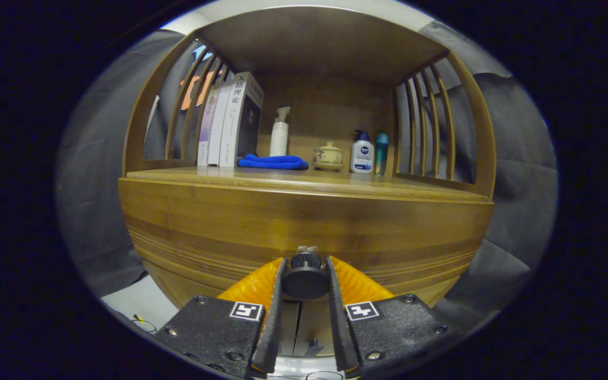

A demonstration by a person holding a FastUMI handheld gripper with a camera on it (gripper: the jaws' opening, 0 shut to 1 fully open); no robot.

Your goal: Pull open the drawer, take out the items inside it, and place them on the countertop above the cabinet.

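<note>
While your gripper [305,279] sits low against the cabinet front, its two fingers are drawn in narrow and press on either side of the round dark knob [305,278], so the jaws are clamped on it. That knob sticks out from the drawer [262,232], a wide, bowed front of warm brown wood with darker grain bands running across it; the front sits flush with the cabinet and looks closed. Just above the drawer runs the countertop [335,183], a flat wooden ledge framed by slatted sides and a wooden roof. Reading along it from your left: a few upright books [228,124] lean against the left slats, then a folded blue cloth [273,162] lies flat just beside them. Behind the cloth stands a white pump bottle [279,133] near the back panel. Further right you have a small lidded cup [329,155] on a saucer, then a white bottle with a dark cap [362,154], and touching or just beside it a slim teal bottle [381,152] close to the right slats.
</note>
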